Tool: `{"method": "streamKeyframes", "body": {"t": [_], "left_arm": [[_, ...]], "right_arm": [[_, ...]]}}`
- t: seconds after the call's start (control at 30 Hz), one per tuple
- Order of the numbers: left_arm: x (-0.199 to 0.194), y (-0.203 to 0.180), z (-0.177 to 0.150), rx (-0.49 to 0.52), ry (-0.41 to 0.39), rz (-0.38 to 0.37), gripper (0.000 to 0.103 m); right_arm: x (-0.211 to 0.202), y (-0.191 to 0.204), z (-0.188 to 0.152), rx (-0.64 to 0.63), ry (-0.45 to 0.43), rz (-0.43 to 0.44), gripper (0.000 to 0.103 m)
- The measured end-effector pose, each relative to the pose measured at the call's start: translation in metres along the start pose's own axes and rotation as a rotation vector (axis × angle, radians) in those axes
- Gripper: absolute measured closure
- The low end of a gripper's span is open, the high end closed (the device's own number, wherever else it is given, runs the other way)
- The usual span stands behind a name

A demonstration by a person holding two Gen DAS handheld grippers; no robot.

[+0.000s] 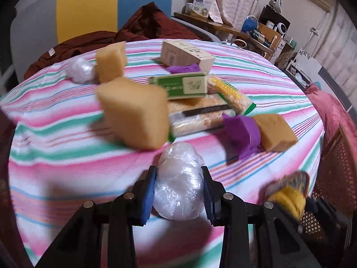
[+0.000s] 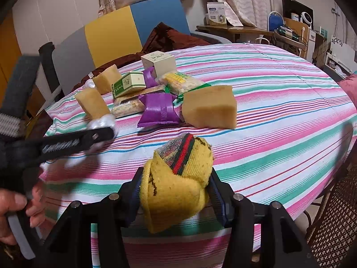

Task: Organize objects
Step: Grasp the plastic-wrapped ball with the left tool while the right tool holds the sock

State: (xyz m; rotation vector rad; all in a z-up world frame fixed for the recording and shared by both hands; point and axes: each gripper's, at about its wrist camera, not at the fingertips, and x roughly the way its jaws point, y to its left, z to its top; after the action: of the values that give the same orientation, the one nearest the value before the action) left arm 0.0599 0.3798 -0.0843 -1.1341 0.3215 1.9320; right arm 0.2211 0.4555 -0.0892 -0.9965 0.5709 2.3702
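My left gripper (image 1: 179, 178) is shut on a clear plastic-wrapped ball (image 1: 179, 183), held just above the striped tablecloth (image 1: 67, 156). My right gripper (image 2: 176, 189) is shut on a rolled yellow sock (image 2: 176, 183) with red and green stripes; it shows at the lower right in the left wrist view (image 1: 287, 192). The left gripper with its ball appears at the left in the right wrist view (image 2: 102, 122). A pile lies mid-table: tan sponges (image 1: 136, 114) (image 2: 209, 106), purple packets (image 1: 242, 131) (image 2: 159, 109), a green box (image 1: 180, 84), a cream box (image 1: 186, 54), snack packs (image 1: 200, 114).
A second wrapped ball (image 1: 80, 70) lies at the far left of the table by another sponge (image 1: 110, 61). A dark red cloth (image 1: 138, 29) sits on the chair behind. A wicker chair (image 2: 334, 234) stands at the table's right edge. Cluttered shelves (image 1: 256, 29) line the back wall.
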Motion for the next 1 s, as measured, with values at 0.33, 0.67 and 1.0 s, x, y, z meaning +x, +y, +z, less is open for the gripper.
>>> {"method": "streamKeyframes", "body": {"t": [0.33,0.67,1.0], "left_arm": [[-0.049,0.04,-0.04,-0.085,-0.043,-0.022,0.065],[-0.115,0.083,-0.057,-0.136,-0.157,0.022,0.065],[-0.168,0.193,-0.093,-0.344,-0.185,0.209,0.065]], "right_arm": [[-0.005,0.028,0.001,-0.063,-0.012,0.052,0.053],[-0.009,0.069,0.003,-0.138,-0.017,0.092,0.053],[-0.019,0.11,0.013,-0.216,-0.042,0.155,0.053]]}}
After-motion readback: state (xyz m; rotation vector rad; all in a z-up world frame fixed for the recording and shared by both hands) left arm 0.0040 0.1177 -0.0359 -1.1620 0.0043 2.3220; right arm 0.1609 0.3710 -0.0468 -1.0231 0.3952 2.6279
